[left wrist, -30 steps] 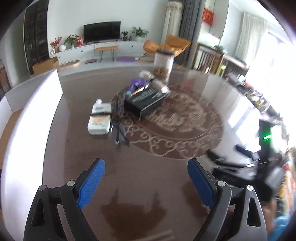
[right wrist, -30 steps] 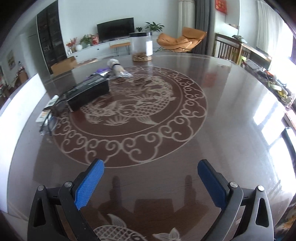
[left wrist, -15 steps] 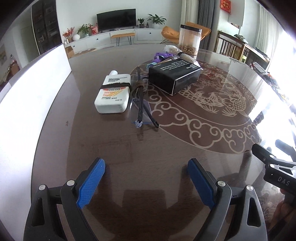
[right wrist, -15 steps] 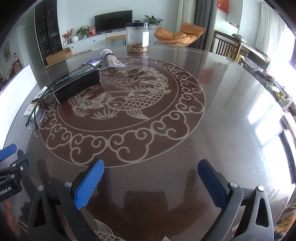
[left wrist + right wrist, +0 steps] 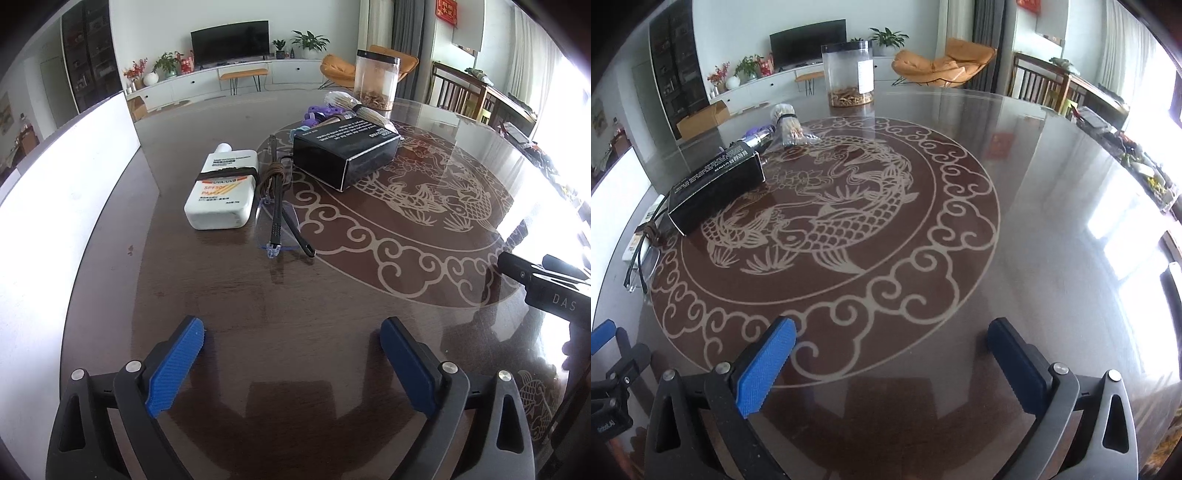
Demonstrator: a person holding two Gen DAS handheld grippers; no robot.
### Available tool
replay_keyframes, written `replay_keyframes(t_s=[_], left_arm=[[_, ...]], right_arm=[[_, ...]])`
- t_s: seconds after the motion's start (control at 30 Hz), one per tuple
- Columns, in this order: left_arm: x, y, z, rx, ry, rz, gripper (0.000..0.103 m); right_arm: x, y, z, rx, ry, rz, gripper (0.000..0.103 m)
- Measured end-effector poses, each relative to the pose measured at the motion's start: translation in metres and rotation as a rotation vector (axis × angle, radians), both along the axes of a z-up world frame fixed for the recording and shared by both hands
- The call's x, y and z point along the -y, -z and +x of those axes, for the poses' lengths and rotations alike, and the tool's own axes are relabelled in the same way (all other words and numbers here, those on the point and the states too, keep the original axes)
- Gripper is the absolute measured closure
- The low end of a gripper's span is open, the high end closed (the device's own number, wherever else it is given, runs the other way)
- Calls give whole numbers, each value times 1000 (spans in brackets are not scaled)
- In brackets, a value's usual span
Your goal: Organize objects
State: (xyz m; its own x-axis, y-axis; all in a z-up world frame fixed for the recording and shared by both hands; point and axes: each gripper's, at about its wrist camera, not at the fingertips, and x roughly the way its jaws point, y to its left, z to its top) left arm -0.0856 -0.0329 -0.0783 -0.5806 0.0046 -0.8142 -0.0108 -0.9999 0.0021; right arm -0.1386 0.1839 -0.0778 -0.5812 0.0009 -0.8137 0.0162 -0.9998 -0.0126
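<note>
Left of the dark round table (image 5: 229,295) lie a white sunscreen bottle (image 5: 221,192) with a brown band and folded glasses (image 5: 277,218). Behind them a black box (image 5: 343,155), a purple item (image 5: 317,112), a stick bundle (image 5: 354,105) and a clear jar (image 5: 376,83). My left gripper (image 5: 291,332) hovers short of the glasses; its jaws are opening with nothing between them. My right gripper (image 5: 892,332) stands open over the patterned middle, empty. From the right wrist the black box (image 5: 716,192) and jar (image 5: 849,77) sit far left.
A white panel (image 5: 74,177) runs along the table's left edge. The right gripper's black body (image 5: 535,284) shows at the right of the left wrist view. Part of the left gripper (image 5: 605,354) shows at the right wrist view's lower left. Chairs stand beyond the table.
The left gripper came down and closer to the bottle and glasses, and its jaws stand slightly wider. The right gripper shifted sideways; the left gripper entered its view at lower left.
</note>
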Motion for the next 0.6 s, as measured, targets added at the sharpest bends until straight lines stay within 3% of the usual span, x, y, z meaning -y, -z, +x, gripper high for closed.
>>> replay_keyframes(t_s=[0.6], left_arm=[[-3,2,-2,6,-4,-6,0]], right_arm=[[-1,0,0,-1,-2,-1,0]])
